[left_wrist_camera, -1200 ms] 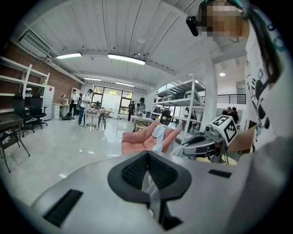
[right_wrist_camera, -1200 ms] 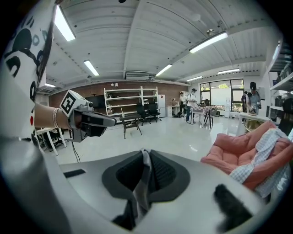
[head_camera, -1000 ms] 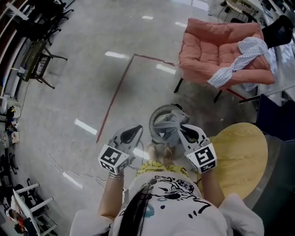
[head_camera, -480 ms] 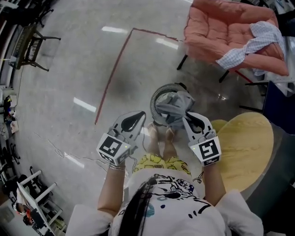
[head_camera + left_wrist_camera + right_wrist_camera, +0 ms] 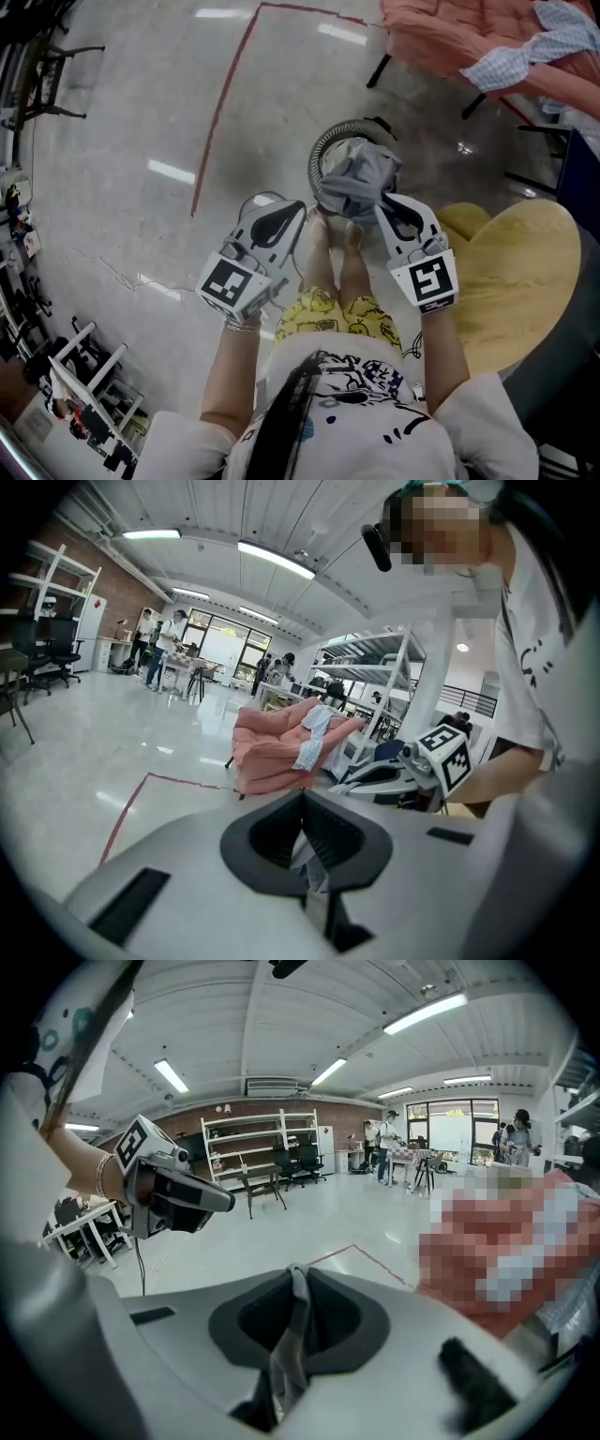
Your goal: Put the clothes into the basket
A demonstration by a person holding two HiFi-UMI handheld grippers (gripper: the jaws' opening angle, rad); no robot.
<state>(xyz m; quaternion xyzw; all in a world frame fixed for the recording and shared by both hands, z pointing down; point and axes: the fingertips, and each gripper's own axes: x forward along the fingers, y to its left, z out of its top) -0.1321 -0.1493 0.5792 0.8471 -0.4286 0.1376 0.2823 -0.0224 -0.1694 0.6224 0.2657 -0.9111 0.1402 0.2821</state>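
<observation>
A grey garment (image 5: 364, 173) hangs bunched over a round wire basket (image 5: 322, 155) on the floor, covering most of its opening. My left gripper (image 5: 302, 208) is shut on the garment's left edge; a strip of the cloth (image 5: 311, 869) shows under its closed jaws (image 5: 302, 794). My right gripper (image 5: 380, 201) is shut on the right edge, and a fold of grey cloth (image 5: 286, 1363) runs up between its jaws (image 5: 298, 1269). A checked shirt (image 5: 525, 52) lies over a pink armchair (image 5: 441, 28) behind the basket.
A round wooden table (image 5: 516, 281) stands close on the right. The person's bare feet (image 5: 333, 244) stand just in front of the basket. A red tape line (image 5: 220, 112) runs across the floor on the left. Chairs and racks line the far left edge.
Both grippers have sunk with the grey garment, which now hangs lower over the basket. The head view has tilted further down, so the armchair sits nearer the top edge.
</observation>
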